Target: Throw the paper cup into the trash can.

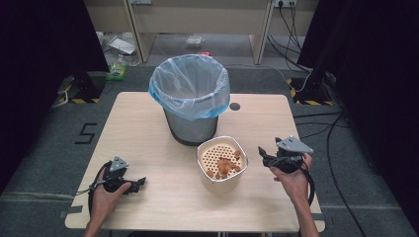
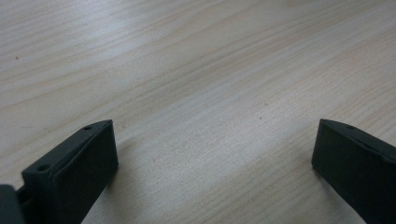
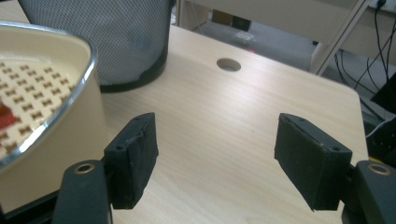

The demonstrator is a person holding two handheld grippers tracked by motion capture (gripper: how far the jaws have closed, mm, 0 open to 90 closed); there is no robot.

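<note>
Where jaws gape: container point(image 3: 51, 140) (leftward).

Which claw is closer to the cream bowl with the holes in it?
The right claw. It sits open just beside the cream perforated bowl, at the bowl's right side. The left claw rests open on the wooden table, farther off to the bowl's left.

Bright overhead light glares on the table point(image 2: 154, 42) — dark surroundings, soft focus.
</note>
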